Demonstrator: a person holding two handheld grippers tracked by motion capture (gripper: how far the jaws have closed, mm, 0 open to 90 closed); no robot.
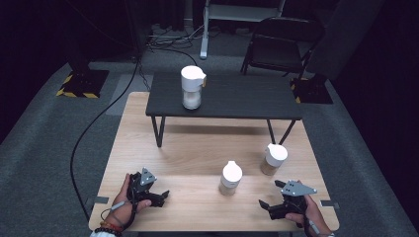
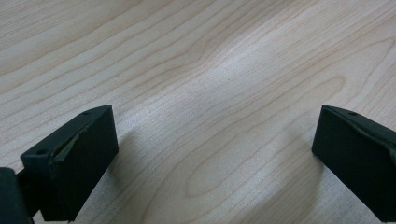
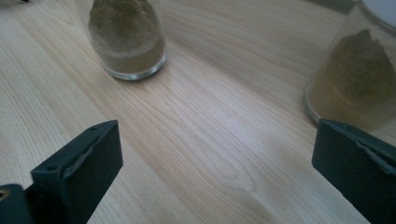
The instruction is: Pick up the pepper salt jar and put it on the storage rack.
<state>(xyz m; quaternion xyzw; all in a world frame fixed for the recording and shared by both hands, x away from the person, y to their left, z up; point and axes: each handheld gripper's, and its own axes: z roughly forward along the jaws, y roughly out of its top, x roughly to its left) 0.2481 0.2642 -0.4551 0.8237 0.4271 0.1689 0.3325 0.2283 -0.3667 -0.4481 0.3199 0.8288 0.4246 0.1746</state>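
Observation:
Two glass jars of brown powder with white lids stand on the light wooden table (image 1: 197, 148): one near the middle (image 1: 230, 178) and one to the right (image 1: 272, 159). A taller white-lidded jar of pale powder (image 1: 192, 87) stands on a small dark raised table (image 1: 222, 96) at the back. My left gripper (image 1: 160, 196) rests low at the front left, open, with bare wood between its jaws (image 2: 210, 154). My right gripper (image 1: 264, 206) sits at the front right, open, facing the middle jar (image 3: 127, 37) and the right jar (image 3: 357, 79).
A black folding chair (image 1: 281, 42) stands behind the dark table on grey carpet. A black cable (image 1: 94, 123) runs along the floor at the left. Black-and-yellow striped bases (image 1: 81, 83) sit at both back corners.

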